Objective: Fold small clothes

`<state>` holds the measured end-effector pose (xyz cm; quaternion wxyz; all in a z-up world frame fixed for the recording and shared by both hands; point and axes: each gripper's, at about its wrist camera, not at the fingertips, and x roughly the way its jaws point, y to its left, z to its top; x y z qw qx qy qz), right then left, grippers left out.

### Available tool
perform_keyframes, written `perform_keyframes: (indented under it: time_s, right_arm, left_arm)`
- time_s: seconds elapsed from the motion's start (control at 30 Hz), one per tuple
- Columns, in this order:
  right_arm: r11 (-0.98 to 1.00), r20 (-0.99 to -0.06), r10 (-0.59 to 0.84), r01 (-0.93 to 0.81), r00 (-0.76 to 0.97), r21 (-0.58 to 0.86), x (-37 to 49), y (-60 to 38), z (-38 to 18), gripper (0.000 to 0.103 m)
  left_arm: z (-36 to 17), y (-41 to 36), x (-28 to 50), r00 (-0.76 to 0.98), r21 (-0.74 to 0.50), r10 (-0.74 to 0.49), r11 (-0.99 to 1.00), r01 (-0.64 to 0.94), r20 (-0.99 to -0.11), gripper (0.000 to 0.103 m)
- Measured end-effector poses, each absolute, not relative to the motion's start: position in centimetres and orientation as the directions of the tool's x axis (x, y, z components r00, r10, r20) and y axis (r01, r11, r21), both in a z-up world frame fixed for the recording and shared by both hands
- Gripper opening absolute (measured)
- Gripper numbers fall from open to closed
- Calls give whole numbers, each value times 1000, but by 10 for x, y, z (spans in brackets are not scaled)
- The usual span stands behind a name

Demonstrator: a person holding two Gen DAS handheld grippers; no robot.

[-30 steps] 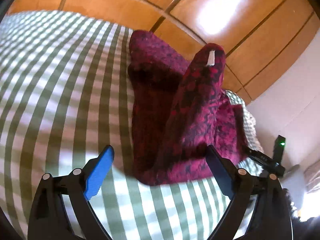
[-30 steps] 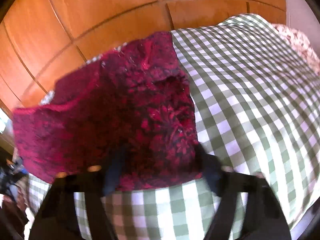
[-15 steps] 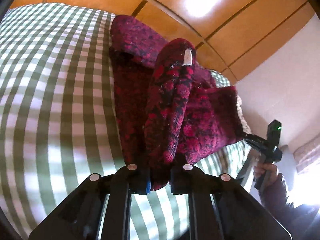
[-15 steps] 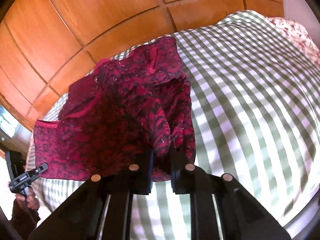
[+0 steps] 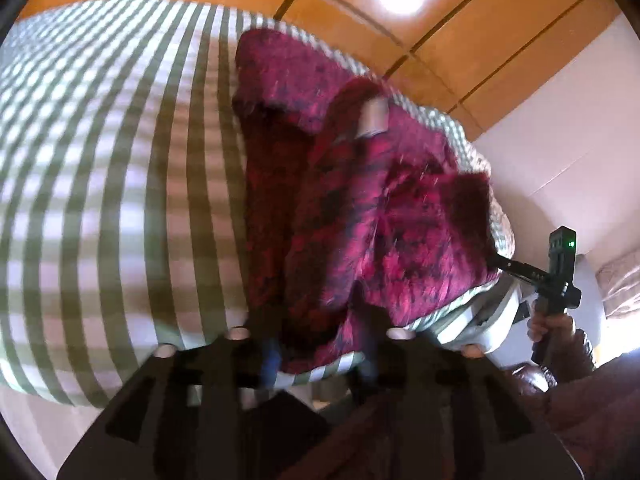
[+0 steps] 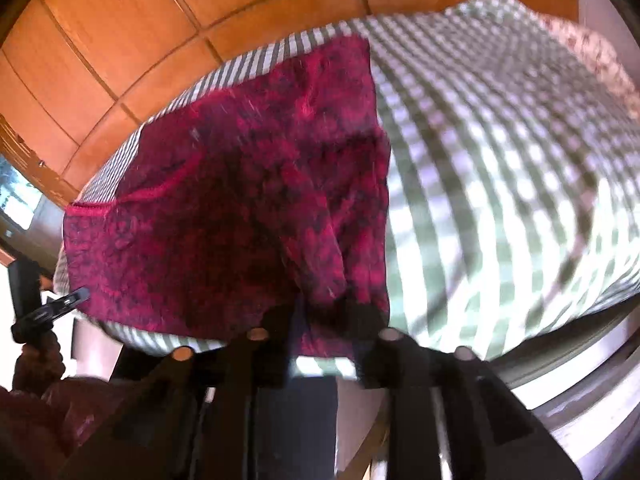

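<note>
A dark red patterned garment (image 5: 360, 216) with a white label (image 5: 374, 118) lies partly bunched at the near edge of a bed with a green-and-white checked sheet (image 5: 104, 184). My left gripper (image 5: 320, 354) is shut on the garment's near edge and holds a ridge of cloth up. In the right wrist view the same garment (image 6: 240, 200) spreads to the left, and my right gripper (image 6: 324, 320) is shut on its near right corner. The other gripper shows in each view's side (image 5: 560, 276) (image 6: 44, 312).
Orange wooden panels (image 5: 400, 12) stand behind the bed. A pale wall (image 5: 560, 128) lies to the right in the left wrist view. The checked sheet (image 6: 500, 160) runs far to the right in the right wrist view. The bed's near edge (image 6: 560, 368) drops off close to me.
Both grippers went from open around the garment's near edge to shut on it. They have since pulled back toward the bed's near edge, dragging the cloth along.
</note>
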<state>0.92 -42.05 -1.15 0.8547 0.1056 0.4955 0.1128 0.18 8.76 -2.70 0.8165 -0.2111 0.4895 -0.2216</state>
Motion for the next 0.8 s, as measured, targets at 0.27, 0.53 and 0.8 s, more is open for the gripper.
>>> perform_keyframes:
  time_s: [0.27, 0.53, 0.8]
  right_arm:
    - [977, -747, 208, -166, 632, 132, 43, -374, 12, 67]
    - [985, -771, 155, -155, 618, 74, 71, -357, -8, 18]
    - [992, -817, 124, -71, 563, 103, 77, -378, -35, 19]
  left_arm:
    - [2, 103, 27, 548, -554, -522, 823, 123, -654, 78]
    - [7, 72, 53, 515, -460, -500, 862, 215, -696, 74]
    - [-10, 59, 79, 488, -446, -504, 863, 239, -713, 48]
